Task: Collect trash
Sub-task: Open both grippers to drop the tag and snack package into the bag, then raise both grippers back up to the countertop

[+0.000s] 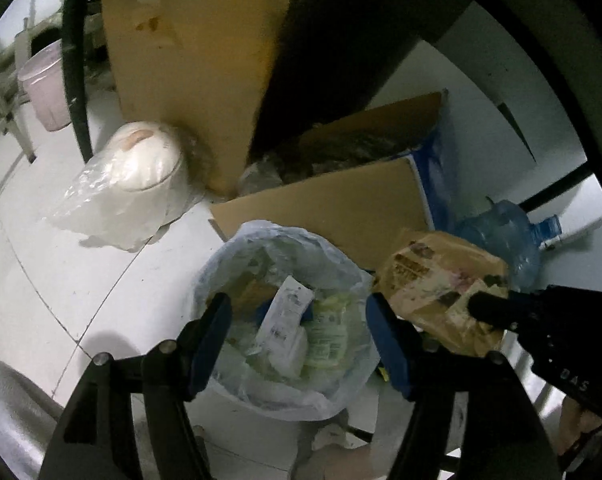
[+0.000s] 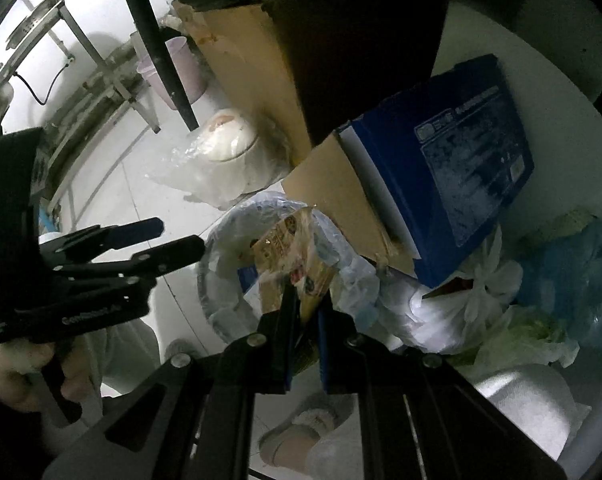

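Note:
A trash bin lined with a pale plastic bag stands on the white floor, full of wrappers and paper. My left gripper is open just above its rim, empty. My right gripper is shut on a crumpled tan snack wrapper and holds it over the bin liner. In the left wrist view the wrapper hangs at the bin's right edge with the right gripper's finger on it. The left gripper shows open at the left of the right wrist view.
Flattened cardboard and a blue box lean against the wall behind the bin. A white bagged container sits on the floor at left, a pink bucket beyond. A blue water jug and filled bags lie right.

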`<state>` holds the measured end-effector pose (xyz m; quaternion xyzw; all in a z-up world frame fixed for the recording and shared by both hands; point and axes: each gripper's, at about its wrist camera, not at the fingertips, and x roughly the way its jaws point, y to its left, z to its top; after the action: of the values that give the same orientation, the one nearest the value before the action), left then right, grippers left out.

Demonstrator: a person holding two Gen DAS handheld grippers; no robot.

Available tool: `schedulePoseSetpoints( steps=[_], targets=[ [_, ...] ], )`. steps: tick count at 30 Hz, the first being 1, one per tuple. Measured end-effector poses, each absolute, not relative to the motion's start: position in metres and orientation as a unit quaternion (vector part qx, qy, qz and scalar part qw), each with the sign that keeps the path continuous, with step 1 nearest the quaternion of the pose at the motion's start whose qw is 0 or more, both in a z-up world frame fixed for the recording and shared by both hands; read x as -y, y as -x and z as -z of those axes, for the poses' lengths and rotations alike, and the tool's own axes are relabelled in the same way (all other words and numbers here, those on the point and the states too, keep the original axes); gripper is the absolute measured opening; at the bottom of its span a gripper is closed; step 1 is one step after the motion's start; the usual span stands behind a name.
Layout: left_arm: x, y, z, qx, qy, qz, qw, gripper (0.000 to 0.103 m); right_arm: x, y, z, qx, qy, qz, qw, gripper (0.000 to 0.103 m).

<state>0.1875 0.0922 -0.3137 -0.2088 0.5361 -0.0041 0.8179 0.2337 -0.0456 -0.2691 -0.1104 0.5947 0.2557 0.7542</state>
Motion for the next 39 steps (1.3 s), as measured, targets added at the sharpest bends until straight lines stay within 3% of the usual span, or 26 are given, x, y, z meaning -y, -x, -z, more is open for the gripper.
schedulePoseSetpoints(
  steps=[6,8,10,11,24,39],
  targets=[
    [-0.113,-0.175,0.314,-0.54,0.22,-0.012,0.813,0.069,0.023,-0.239,0.283,-0.604,0.112,-0.267,0.743,0.009],
    [-0.121,-0.169,0.31,-0.535,0.22,-0.019,0.816,0.069,0.014,-0.24,0.289,-0.61,0.115,-0.267,0.738,0.016],
    [-0.128,-0.166,0.306,-0.529,0.221,-0.025,0.819,0.069,0.008,-0.24,0.292,-0.615,0.116,-0.261,0.735,0.042],
    [-0.131,-0.165,0.303,-0.527,0.222,-0.027,0.82,0.069,0.006,-0.24,0.292,-0.615,0.114,-0.262,0.735,0.043],
    [-0.138,-0.155,0.276,-0.51,0.208,-0.026,0.834,0.069,0.005,-0.223,0.253,-0.592,0.123,-0.26,0.753,0.043],
    [-0.113,-0.13,0.198,-0.453,0.173,-0.03,0.874,0.069,0.039,-0.185,0.163,-0.526,0.1,-0.285,0.796,0.043]
  ],
)
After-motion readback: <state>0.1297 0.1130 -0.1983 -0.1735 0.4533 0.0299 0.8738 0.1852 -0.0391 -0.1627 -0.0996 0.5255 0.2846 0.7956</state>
